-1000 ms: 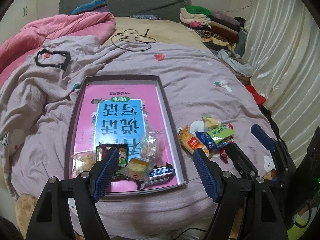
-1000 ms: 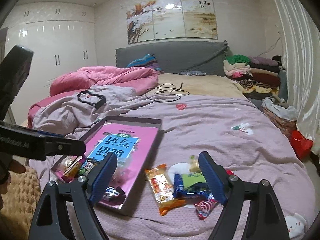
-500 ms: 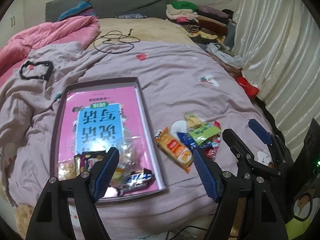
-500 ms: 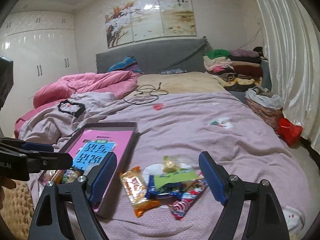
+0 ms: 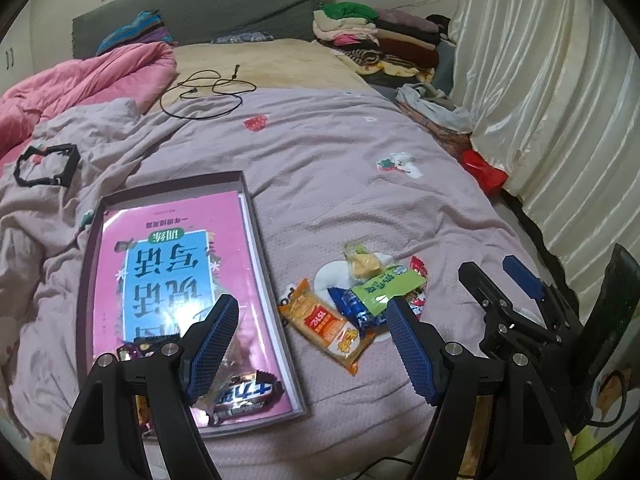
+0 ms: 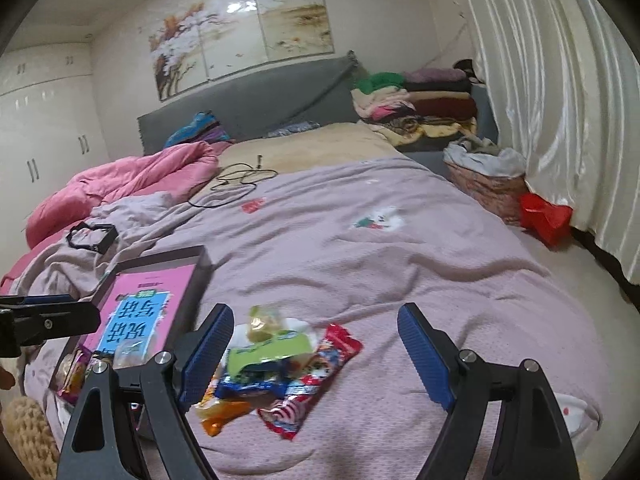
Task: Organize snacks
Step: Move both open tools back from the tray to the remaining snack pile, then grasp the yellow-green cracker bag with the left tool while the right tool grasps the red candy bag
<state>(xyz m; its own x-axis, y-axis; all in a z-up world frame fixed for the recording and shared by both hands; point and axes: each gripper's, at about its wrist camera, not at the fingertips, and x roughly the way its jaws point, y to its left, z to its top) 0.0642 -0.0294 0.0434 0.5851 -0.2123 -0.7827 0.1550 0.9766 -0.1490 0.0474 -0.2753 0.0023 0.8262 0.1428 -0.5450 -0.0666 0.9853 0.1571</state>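
A shallow grey box [image 5: 248,216] lined with a pink and blue booklet lies on the mauve bedspread; several snacks, among them a dark chocolate bar [image 5: 244,394], lie at its near end. A loose pile lies to its right: an orange packet [image 5: 330,330], a blue packet [image 5: 354,308], a green packet [image 5: 386,286] and a yellow cake [image 5: 362,262]. My left gripper [image 5: 312,344] is open and empty above the orange packet. My right gripper [image 6: 316,354] is open and empty over the pile, where the green packet [image 6: 268,348] and a red-white candy wrapper [image 6: 320,372] show. The box [image 6: 200,276] is at its left.
A black cable [image 5: 208,92] and a black frame [image 5: 46,164] lie farther up the bed. A pink quilt [image 5: 80,76] is at the back left, folded clothes [image 5: 380,40] at the back right. Curtains [image 5: 552,120] and a red bag [image 6: 546,216] flank the bed's right edge.
Both grippers have swung right, from the box toward the loose snack pile. The right gripper has come closer to the pile. Both stayed open and empty.
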